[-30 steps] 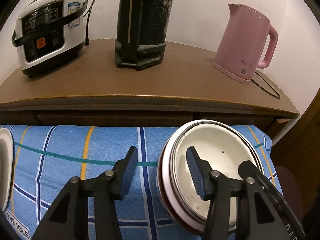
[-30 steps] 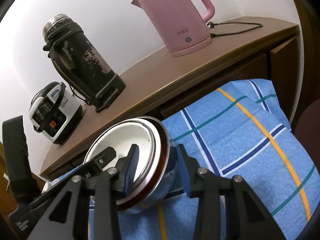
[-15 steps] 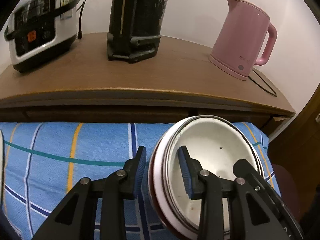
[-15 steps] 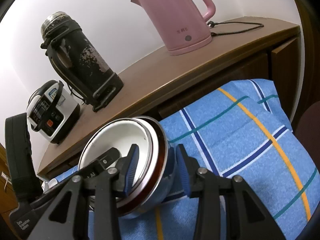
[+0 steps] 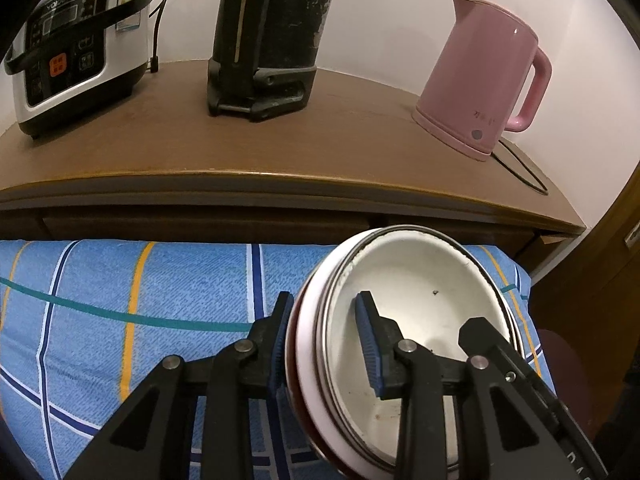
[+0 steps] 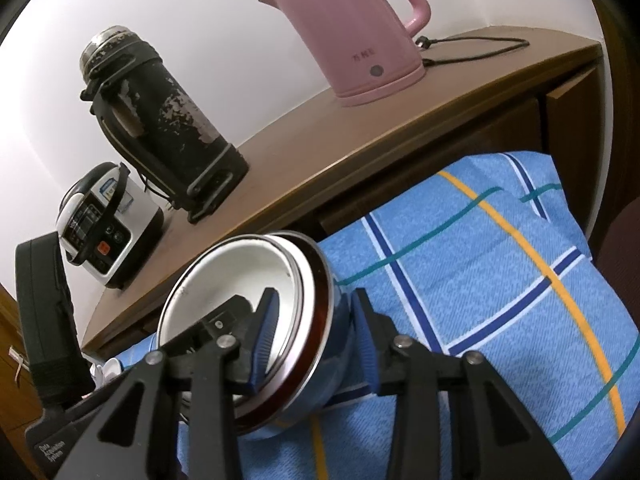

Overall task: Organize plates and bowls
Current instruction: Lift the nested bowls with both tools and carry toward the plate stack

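Two grippers | left [image 5: 324,344] jaws clamp bowl stack [image 5: 420,280] rim | right [image 6: 312,336] jaws clamp opposite rim

Both the left gripper [image 5: 326,344] and the right gripper [image 6: 314,336] are black plastic. Their fingers [image 5: 370,346] have ridged blue pads, round silver screws, and small white letters.

My left gripper [image 5: 326,344] hid the bowl stack's [image 5: 420,292] near rim; thermos [image 5: 272,32] top cropped beyond it.

Both wrist views closely face the bowl stack [image 5: 420,320] from opposite sides
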`<state>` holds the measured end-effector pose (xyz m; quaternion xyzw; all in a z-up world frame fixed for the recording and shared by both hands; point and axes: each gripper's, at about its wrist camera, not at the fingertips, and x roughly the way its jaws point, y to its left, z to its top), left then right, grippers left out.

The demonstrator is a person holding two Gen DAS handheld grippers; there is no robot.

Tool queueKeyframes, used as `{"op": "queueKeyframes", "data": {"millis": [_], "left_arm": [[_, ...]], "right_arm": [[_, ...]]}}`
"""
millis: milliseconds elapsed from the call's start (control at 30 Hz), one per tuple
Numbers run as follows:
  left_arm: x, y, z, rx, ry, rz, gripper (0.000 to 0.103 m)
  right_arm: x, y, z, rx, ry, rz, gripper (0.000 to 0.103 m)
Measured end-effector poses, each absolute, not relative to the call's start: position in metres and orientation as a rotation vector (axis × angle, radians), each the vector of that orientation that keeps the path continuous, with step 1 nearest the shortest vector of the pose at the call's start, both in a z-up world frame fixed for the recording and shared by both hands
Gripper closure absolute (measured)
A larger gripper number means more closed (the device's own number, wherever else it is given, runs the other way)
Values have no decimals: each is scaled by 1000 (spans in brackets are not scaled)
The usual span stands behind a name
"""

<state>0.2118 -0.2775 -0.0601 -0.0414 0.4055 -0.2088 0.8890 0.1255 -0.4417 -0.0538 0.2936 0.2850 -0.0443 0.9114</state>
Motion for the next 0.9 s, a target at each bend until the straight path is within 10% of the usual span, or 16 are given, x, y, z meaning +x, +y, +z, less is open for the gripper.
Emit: {"op": "queueKeyframes", "data": {"millis": [900], "left_arm": [[177, -278, -49, -34, 881, -469, 68]], "right_arm": [[102, -433, -48, 586, 678, -164, 74]]}}
